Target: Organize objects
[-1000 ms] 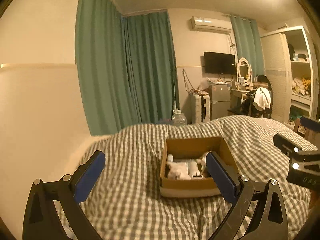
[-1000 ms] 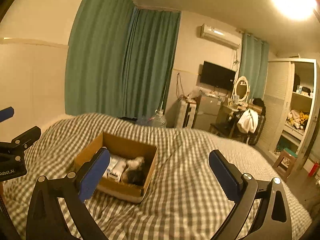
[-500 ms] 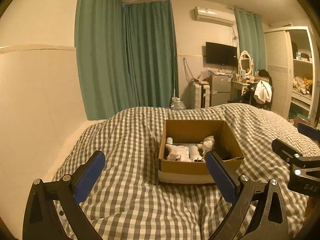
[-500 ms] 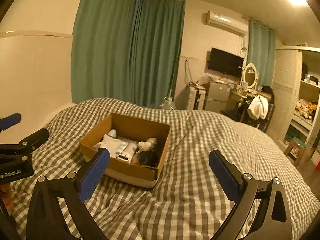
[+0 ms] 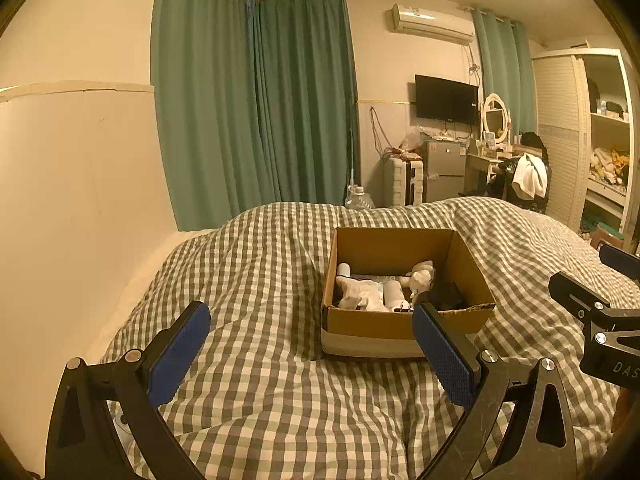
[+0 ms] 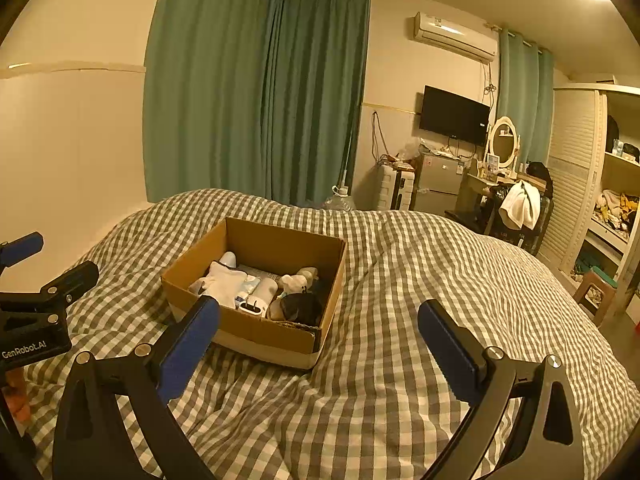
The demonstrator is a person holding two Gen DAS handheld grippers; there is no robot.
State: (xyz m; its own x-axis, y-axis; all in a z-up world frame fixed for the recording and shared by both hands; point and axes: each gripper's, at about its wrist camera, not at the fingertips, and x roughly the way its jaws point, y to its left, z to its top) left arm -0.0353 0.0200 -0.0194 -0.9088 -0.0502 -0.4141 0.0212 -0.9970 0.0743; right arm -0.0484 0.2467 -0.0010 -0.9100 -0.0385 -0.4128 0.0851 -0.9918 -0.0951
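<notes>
- We see an open cardboard box resting on the checked duvet of the bed, ahead of both grippers and not touched by either.
- Inside the box lie several small things packed close together: a white sock-like cloth toward the left gripper's side, a white cylinder beside it in the middle, a pale plush toy just beyond that, and a dark object in the near corner on the right gripper's side. We cannot tell exactly what the dark object is.
- Our left gripper is spread wide with nothing between its blue pads; the box sits ahead of it and toward its right finger, whose tip overlaps the box's near wall in the left wrist view. Whether it touches, we cannot tell.
- Our right gripper is likewise spread wide and holds nothing; the box lies ahead and to its left, with the tip of its left finger overlapping the box's near corner in the right wrist view.
- Each gripper shows at the edge of the other's view, beside the box and apart from it.
- Beyond the bed, far ahead of both grippers, hang green curtains, with a wall television, an air conditioner above it and an open wardrobe off to the right.
</notes>
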